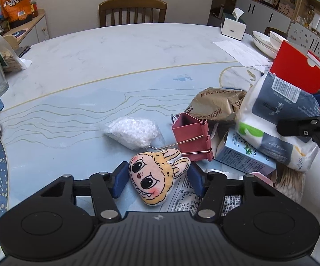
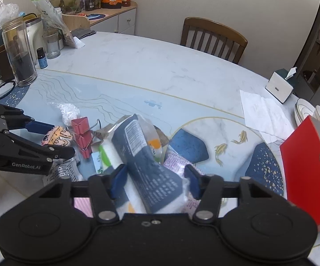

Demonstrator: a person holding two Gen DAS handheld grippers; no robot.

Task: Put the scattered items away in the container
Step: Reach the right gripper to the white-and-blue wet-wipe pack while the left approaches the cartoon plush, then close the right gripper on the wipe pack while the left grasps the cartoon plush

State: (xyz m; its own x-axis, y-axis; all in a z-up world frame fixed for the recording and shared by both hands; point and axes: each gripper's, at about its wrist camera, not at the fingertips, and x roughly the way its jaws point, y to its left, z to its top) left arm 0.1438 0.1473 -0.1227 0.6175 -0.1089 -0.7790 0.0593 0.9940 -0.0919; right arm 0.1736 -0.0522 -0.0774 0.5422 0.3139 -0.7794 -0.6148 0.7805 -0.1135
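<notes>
My left gripper (image 1: 156, 180) is closed around a small yellow plush face toy (image 1: 157, 177) lying on the table; it also shows in the right wrist view (image 2: 57, 136). My right gripper (image 2: 154, 180) is shut on a navy-and-white tissue pack (image 2: 142, 155) and holds it lifted above the pile; the pack also shows in the left wrist view (image 1: 279, 119). The red open box (image 2: 304, 168) stands at the right, also in the left wrist view (image 1: 297, 71). A large pink binder clip (image 1: 192, 137), a bag of white beads (image 1: 133, 133), a brown packet (image 1: 217, 104) and a light blue carton (image 1: 244, 155) lie scattered.
A glass jar (image 2: 19, 55), small blue bottle (image 2: 42, 58), mug and kettle stand at the table's left. A tissue box (image 2: 280, 86), paper sheet (image 2: 264, 115) and stacked bowls (image 2: 315, 115) sit at the right. A wooden chair (image 2: 213, 40) stands behind the table.
</notes>
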